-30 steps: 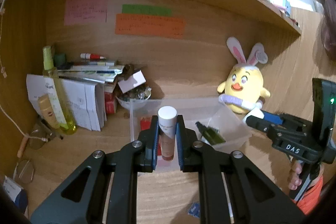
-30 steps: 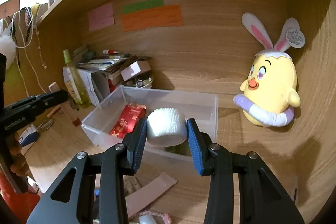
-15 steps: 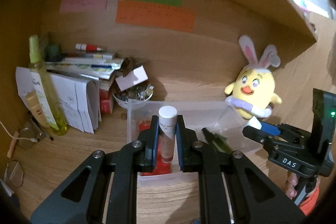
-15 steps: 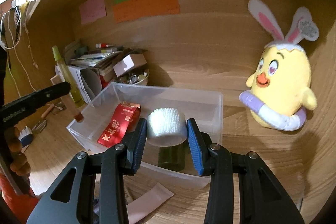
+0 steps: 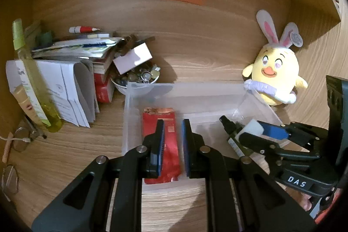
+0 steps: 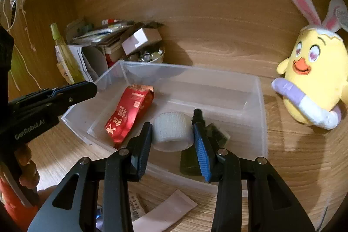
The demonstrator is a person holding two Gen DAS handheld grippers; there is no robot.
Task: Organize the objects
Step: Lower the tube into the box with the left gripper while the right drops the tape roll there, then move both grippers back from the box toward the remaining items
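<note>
Wooden counter (image 6: 293, 166): right gripper (image 6: 171, 134) clamping white gauze roll (image 6: 173, 131) over clear plastic bin (image 6: 260, 123) for dropping; left gripper (image 5: 171, 145) narrowly parted, empty.

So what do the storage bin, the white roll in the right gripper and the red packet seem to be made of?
Storage bin: translucent plastic, probably smooth; the wood shows through its walls. White roll, shut between the right gripper's fingers: likely woven gauze or bandage, matte with a faint crinkled texture. Red packet: glossy foil or plastic film, judging by its sheen and creases.
</note>
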